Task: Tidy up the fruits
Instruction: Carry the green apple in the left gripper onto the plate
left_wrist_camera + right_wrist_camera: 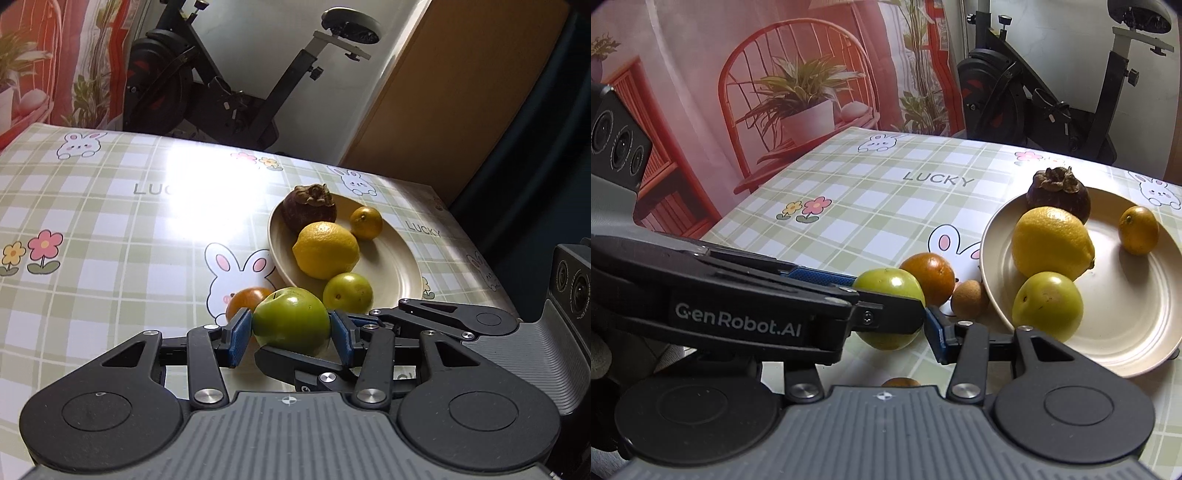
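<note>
Clearly the left tool (291,334) is clamped on the green fruit (291,319) just short of the plate (402,269), the right tool's (886,332) grip unclear, so next comes carrying it over the rim and releasing.

left gripper (291,334): black linkage arms, silver pivot screws, blue ribbed pads (240,338), grey ridged housing with a small crosshair mark. right gripper (886,325): same build; white "genrobot.ai" lettering shows on the left one's black finger.
</note>
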`<state>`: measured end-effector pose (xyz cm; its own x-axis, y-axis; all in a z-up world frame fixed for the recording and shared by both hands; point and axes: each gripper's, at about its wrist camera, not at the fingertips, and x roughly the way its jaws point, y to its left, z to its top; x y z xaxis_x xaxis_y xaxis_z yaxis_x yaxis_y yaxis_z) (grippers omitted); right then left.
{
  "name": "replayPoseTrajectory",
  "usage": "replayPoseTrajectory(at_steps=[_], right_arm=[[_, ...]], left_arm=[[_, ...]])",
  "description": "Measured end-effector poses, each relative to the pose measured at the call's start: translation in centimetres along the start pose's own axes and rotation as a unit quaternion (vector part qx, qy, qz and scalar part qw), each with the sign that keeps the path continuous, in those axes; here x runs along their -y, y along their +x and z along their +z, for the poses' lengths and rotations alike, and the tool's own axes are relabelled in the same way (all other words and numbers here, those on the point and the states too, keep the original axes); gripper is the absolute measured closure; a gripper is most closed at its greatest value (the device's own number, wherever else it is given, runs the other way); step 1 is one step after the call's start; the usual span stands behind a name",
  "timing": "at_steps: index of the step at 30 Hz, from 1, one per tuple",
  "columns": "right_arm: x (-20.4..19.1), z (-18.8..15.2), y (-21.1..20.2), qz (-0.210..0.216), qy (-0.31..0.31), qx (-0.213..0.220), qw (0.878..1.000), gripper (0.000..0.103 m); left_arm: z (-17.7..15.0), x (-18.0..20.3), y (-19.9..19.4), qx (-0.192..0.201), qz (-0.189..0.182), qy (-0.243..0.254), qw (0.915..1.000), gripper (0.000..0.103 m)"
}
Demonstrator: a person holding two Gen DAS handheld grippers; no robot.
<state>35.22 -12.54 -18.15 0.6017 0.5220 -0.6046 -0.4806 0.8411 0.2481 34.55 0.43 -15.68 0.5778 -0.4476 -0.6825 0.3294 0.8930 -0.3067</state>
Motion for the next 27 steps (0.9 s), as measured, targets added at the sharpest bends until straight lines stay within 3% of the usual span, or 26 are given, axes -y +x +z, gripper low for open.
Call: replayPoseTrajectory(at_steps=[12, 19, 27], right_arm=[[2.2, 3.1, -4.9, -0.019, 0.004, 0.076, 0.997, 0.055], [5.4, 4.7, -6.6, -0.042, 0.012, 0.101, 0.994, 0.055], [10.4, 4.7, -5.6, -0.058, 0.03, 0.097, 0.993, 0.055]], left_arm=[[5.1, 5.5, -0.7, 0.034, -0.012, 0.075, 0.9966, 0.054], [7.4, 8.3, 2.4, 0.026, -0.018, 0.109, 0.9936, 0.054], [8.8, 9.5, 7.6, -0.011, -0.013, 0.123, 0.9922, 0.054]])
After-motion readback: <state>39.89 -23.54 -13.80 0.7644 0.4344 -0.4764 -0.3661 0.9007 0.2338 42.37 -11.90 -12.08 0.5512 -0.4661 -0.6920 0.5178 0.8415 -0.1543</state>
